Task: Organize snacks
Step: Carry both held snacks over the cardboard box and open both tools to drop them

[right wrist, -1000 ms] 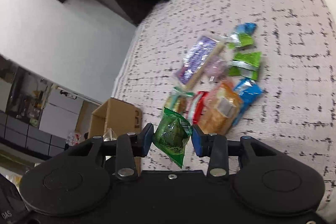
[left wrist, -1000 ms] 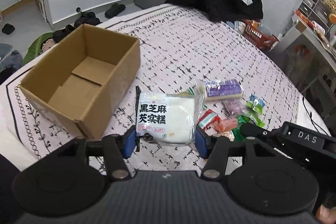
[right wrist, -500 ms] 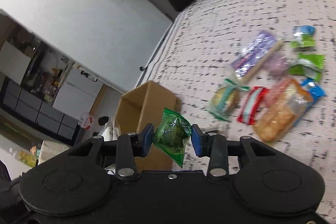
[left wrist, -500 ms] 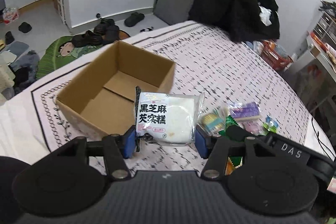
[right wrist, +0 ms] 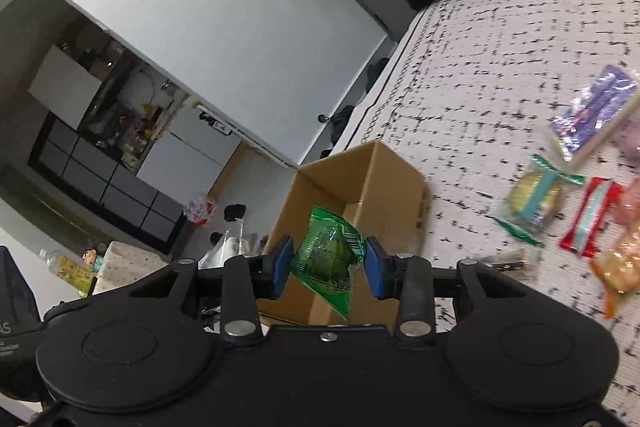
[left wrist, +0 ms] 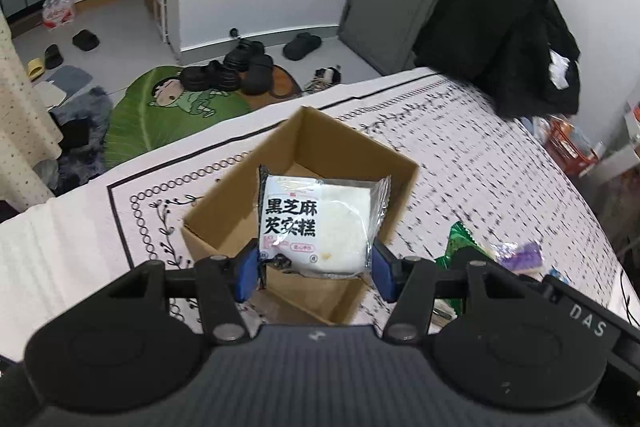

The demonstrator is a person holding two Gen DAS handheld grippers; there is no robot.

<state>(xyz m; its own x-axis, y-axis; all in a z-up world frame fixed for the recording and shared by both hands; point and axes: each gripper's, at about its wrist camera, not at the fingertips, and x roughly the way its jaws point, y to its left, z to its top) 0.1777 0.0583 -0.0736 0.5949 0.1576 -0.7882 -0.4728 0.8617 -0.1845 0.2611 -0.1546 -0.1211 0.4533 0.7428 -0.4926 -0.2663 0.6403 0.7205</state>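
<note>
Left gripper point(left wrist: 316, 269) clamps a glossy white packet point(left wrist: 320, 223); right gripper point(right wrist: 327, 269) clamps a crinkly green packet point(right wrist: 328, 261).

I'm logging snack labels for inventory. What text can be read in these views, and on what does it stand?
"黑芝麻芡实糕": white snack packet held in the left gripper.
"DAS": right gripper body seen from the left wrist.
Green snack packet in the right gripper: print too blurred to read.
Packets on the tablecloth: unreadable.

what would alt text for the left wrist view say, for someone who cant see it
The left gripper holds a white snack packet with black Chinese lettering above an open cardboard box on a patterned tablecloth. Shoes and a green leaf-shaped mat lie on the floor beyond.
</note>
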